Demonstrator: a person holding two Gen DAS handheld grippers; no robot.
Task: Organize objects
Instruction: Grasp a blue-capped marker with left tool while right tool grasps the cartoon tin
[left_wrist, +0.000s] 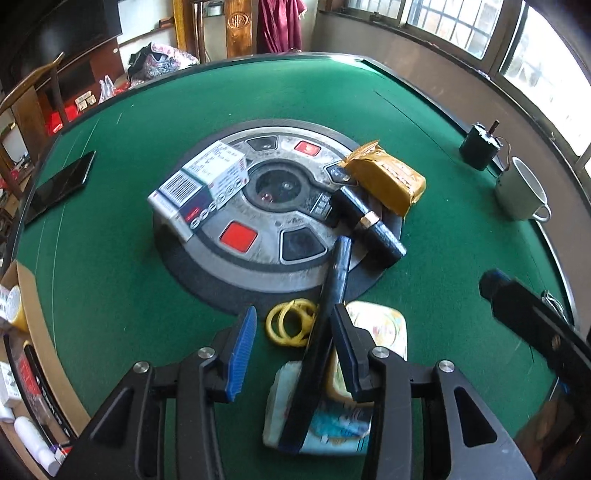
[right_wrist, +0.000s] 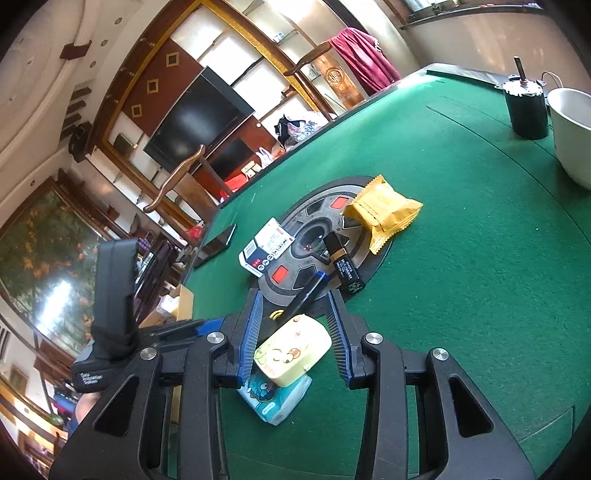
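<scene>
The left tongs (left_wrist: 291, 347) stood parted low in the left wrist view, with a dark pen (left_wrist: 325, 314) leaning against the right pad; whether the pads pressed on it could not be told. The right tongs (right_wrist: 297, 332) stood open at lower centre of the right wrist view, gripping nothing, above a yellow case (right_wrist: 291, 349) that lay on a tissue pack (right_wrist: 277, 400). The objects were still scattered at frame centre: a white carton (left_wrist: 199, 188), a yellow snack packet (left_wrist: 388, 177) and a black tube (left_wrist: 369, 221) rested on the round console (left_wrist: 258, 229) of the green surface (left_wrist: 147, 110), and yellow rings (left_wrist: 290, 323) lay just beside the pen. A phone (left_wrist: 61, 184) lay at the left, a mug (left_wrist: 521, 188) at the right. Judged from this layout, sorting had barely begun; nearly every item remained to be gathered
</scene>
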